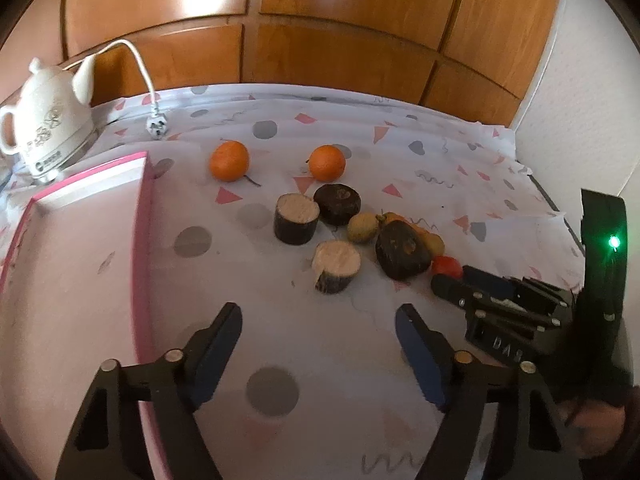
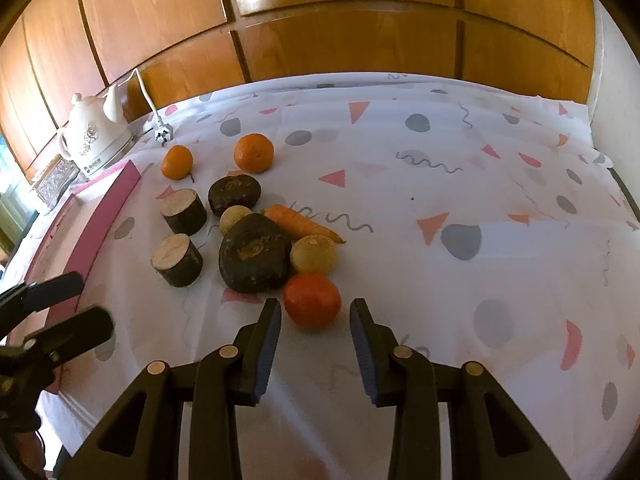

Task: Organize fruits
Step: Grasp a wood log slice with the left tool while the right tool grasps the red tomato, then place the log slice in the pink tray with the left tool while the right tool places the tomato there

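Right gripper [image 2: 316,344] spread wide, empty | red-orange fruit [image 2: 312,300] just ahead between fingertips | likely step: closing in for pickup | next: advance, squeeze gently | left gripper [image 1: 318,344] wide, idle beside pink box [image 1: 80,216]

The left gripper [image 1: 318,320] hangs with jaws spread wide above the patterned tablecloth [image 1: 400,152]; ahead lie 2 oranges [image 1: 229,160] [image 1: 327,162], 2 cut dark-skinned pieces [image 1: 296,218] [image 1: 335,265]; a pink-edged tray [image 1: 86,178] sits left; the right gripper [image 1: 452,282] nears a red fruit [image 1: 447,265].
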Tool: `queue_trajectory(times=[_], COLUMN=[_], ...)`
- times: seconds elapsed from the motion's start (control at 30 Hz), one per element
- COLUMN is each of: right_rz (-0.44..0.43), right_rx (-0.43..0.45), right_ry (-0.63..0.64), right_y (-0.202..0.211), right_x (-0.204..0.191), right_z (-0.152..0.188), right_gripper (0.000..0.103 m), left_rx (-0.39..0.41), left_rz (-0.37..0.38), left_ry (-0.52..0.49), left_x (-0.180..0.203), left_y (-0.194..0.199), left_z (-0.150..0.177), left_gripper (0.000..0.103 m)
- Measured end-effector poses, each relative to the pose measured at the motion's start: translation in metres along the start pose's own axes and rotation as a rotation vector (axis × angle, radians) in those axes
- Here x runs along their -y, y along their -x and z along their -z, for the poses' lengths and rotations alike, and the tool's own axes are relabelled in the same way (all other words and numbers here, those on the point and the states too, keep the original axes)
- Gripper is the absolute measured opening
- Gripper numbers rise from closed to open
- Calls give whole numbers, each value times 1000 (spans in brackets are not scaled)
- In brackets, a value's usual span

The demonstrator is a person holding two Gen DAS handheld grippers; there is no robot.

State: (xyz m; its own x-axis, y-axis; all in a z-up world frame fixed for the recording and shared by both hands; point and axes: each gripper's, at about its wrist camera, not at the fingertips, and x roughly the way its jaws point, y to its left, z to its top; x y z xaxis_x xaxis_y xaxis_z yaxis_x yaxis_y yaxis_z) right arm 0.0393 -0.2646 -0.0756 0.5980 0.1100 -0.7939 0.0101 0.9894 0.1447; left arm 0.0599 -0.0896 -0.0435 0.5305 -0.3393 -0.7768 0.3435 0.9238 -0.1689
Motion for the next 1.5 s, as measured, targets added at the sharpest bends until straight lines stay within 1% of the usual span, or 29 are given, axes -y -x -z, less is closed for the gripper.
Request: queue_trajectory(times=[0.03,0.07,0.13,0.23,0.27,0.33,0.37,0.4,0.53,0.63,0.7,0.97,1.03,1.1,1.2,1.33,1.5], right_rz=[3,-2,-5,-33,-38,-43,-43,-41,-24,-1,-1,-53,-71,-72,-105,-120,-161], right_rx=[-2,1,9,14,14,16,16,16,18,18,14,-9,-14,-8,-9,-8,-3], right_ry=[2,3,5,-6,-6,-2,-1,0,20,50,53,74,96,124,137,178,234], right_y=[-2,-2,-3,-3,-3,-3,-3,-4,-3,-1,1,13,15,17,20,22,25], right_x=[0,0,0,5,5,6,5,5,1,-3,-4,-15,-23,-32,-42,-59,-85], right_z=[0,0,0,2,2,3,3,3,4,7,8,20,21,23,22,21,15], right_gripper=[33,29,29,29,29,29,29,29,29,29,29,28,28,28,28,28,28], left_rx=[-10,-22,-41,-66,-69,-77,-67,-61,-47,-41,-37,-9,5,23,41,59,106], left_rz=[2,5,4,11,11,9,7,26,42,36,28,3,-2,-16,-24,-56,-93], left_ry=[-3,-2,11,32,35,38,35,36,48,42,37,35,46,57,76,108,158], left_x=[2,3,4,3,3,3,3,3,0,-1,-1,-6,-10,-16,-23,-36,-56], left_y=[-6,-12,-23,-38,-42,-50,-52,-52,-48,-42,-36,-11,-4,4,13,25,45], left_z=[-3,-6,-10,-16,-17,-20,-20,-21,-16,-9,-3,18,20,19,19,20,19], left_gripper=[69,66,58,53,52,43,41,30,31,31,31,31,31,31,31,31,31])
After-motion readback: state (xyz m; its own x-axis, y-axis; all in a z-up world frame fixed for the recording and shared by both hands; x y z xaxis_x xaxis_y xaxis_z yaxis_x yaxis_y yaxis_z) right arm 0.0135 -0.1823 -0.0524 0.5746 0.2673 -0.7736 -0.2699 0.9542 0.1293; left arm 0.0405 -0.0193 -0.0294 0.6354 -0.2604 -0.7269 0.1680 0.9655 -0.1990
